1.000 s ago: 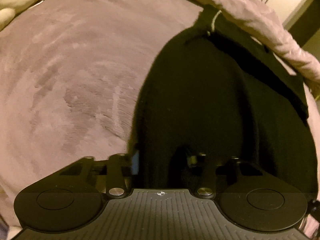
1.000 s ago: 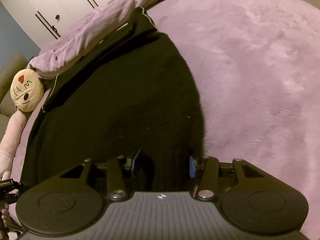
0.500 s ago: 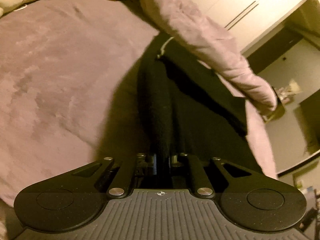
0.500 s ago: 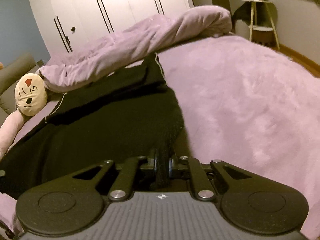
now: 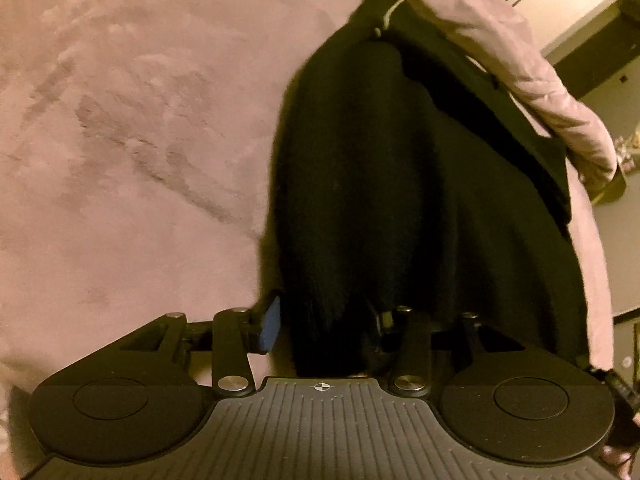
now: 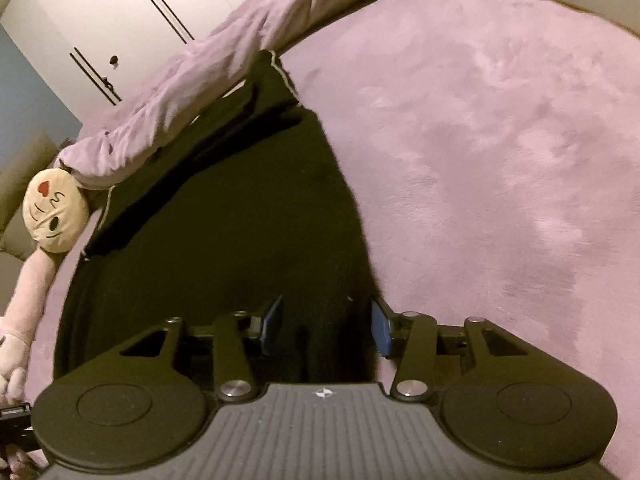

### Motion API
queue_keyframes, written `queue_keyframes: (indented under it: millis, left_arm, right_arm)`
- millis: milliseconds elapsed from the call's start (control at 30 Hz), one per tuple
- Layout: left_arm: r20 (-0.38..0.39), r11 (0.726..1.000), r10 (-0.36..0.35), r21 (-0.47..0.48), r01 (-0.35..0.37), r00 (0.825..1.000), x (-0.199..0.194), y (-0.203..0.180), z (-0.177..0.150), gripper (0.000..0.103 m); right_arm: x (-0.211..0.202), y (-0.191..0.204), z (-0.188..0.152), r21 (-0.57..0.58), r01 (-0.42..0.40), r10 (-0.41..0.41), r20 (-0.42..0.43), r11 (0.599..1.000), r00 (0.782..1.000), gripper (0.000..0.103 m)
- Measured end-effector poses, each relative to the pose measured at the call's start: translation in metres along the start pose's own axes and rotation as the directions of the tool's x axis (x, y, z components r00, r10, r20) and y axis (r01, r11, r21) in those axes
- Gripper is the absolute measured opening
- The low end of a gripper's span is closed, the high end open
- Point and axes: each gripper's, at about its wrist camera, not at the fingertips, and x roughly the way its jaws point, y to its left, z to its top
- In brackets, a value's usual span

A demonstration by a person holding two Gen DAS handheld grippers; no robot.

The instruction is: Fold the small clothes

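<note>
Nearest, left hand-held gripper (image 5: 322, 326) and right hand-held gripper (image 6: 326, 326) both spread wide, blue pads clear of the cloth, gripping nothing. Black garment (image 6: 224, 248) lying flat on the pink plush bed cover (image 6: 480, 140), near edge between both sets of fingers. Beyond: rolled lilac blanket (image 6: 240, 52), plush toy (image 6: 54, 216), white wardrobe doors (image 6: 100, 16); no legible writing.

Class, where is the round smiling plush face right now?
In the right wrist view the plush face sits at the far left, below the rolled purple duvet and beside the black garment.
</note>
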Motion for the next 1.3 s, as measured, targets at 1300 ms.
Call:
queue_keyframes:
  millis: [1300]
  left_arm:
    - [0.112, 0.982, -0.184, 0.057, 0.179, 0.976, -0.043, -0.026, 0.051, 0.012]
  right_arm:
    - [-0.014, 0.015, 0.035, 0.090, -0.261, 0.259, 0.028, 0.961, 0.965, 0.011]
